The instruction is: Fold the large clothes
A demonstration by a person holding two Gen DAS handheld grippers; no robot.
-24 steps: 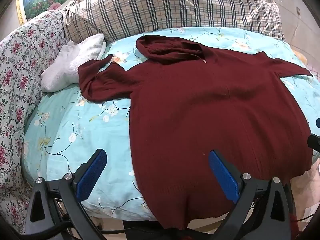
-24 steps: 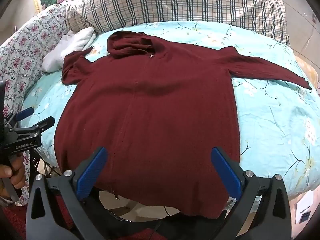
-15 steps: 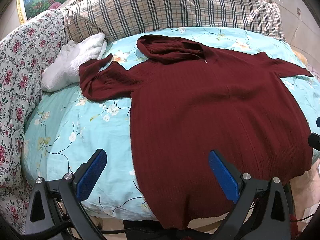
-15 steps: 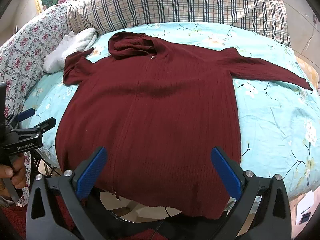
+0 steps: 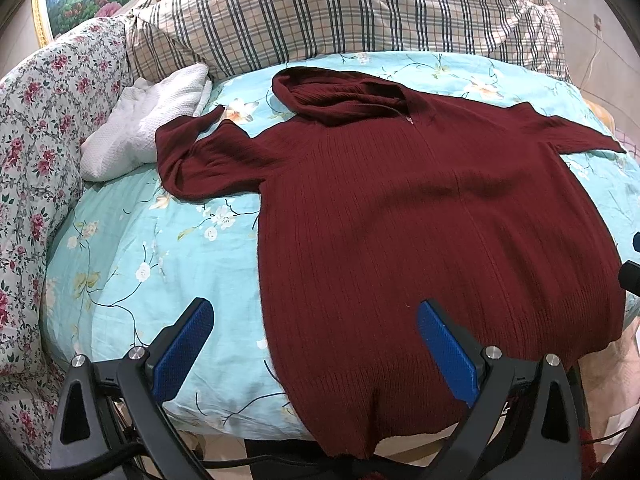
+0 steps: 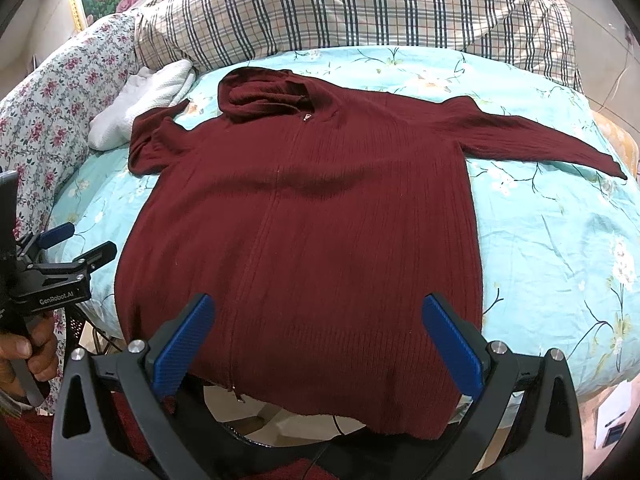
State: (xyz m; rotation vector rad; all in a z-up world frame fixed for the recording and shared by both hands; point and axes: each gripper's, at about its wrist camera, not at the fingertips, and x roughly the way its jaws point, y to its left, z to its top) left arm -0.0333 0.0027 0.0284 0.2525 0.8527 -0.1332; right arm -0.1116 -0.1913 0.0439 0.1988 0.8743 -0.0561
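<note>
Two grippers are in view, both with fingers spread wide and nothing between them. The left gripper (image 5: 312,344) sits at the bottom of its own frame, over the lower left hem of the sweater (image 5: 420,232); it also shows at the left edge of the right wrist view (image 6: 76,244), gripped by a hand (image 6: 28,352). The right gripper (image 6: 318,340) sits at the bottom of its frame, over the sweater's (image 6: 312,232) hem. The dark red sweater lies flat, front up, across the middle of the bed (image 5: 152,248), its hem draped over the near edge. Its hood is bunched toward the top of the frame. One sleeve (image 6: 540,140) stretches to the right; the other sleeve (image 5: 192,160) is folded back at the left, touching a white towel (image 5: 148,120). A plaid blanket (image 5: 340,12) fills the upper frame, a floral quilt (image 5: 36,128) the left.
</note>
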